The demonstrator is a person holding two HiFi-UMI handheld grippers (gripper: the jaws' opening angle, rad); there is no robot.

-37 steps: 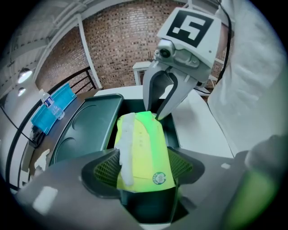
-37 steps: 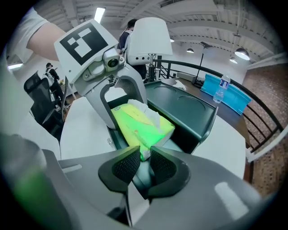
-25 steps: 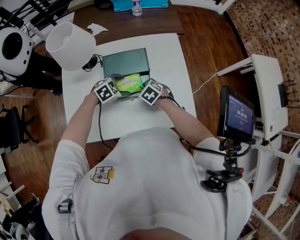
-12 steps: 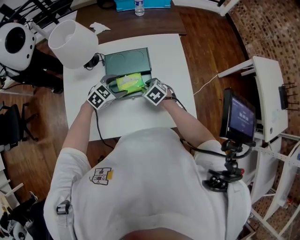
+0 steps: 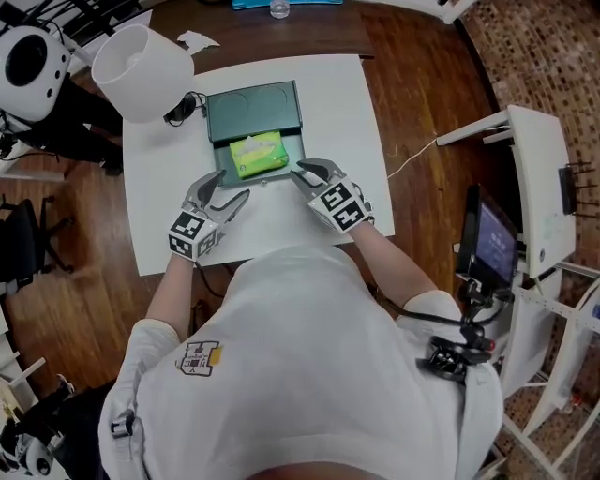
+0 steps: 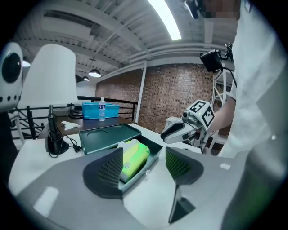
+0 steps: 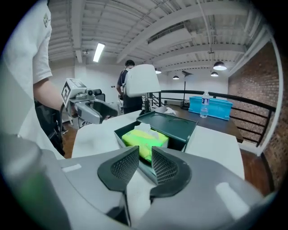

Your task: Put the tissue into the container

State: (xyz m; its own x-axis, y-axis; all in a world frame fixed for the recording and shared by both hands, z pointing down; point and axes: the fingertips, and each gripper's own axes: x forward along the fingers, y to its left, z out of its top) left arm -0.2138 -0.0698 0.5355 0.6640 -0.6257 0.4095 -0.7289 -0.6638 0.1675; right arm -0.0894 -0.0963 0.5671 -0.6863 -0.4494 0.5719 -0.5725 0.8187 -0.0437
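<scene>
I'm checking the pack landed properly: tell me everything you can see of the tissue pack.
The tissue pack is a soft, bright yellow-green packet, plastic-looking, with white tissue poking from its top. It lies flat, slightly askew, inside the open dark green container, whose lid is folded back behind. Only the container touches it.

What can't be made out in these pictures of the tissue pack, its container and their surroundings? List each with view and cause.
Tissue pack: its print is too small in the head view and blurred in both gripper views.
Container: its floor is hidden under the pack in every view.
Bottle: cut off by the head view's top edge.
Screen: too small and slanted to read, head view.
</scene>
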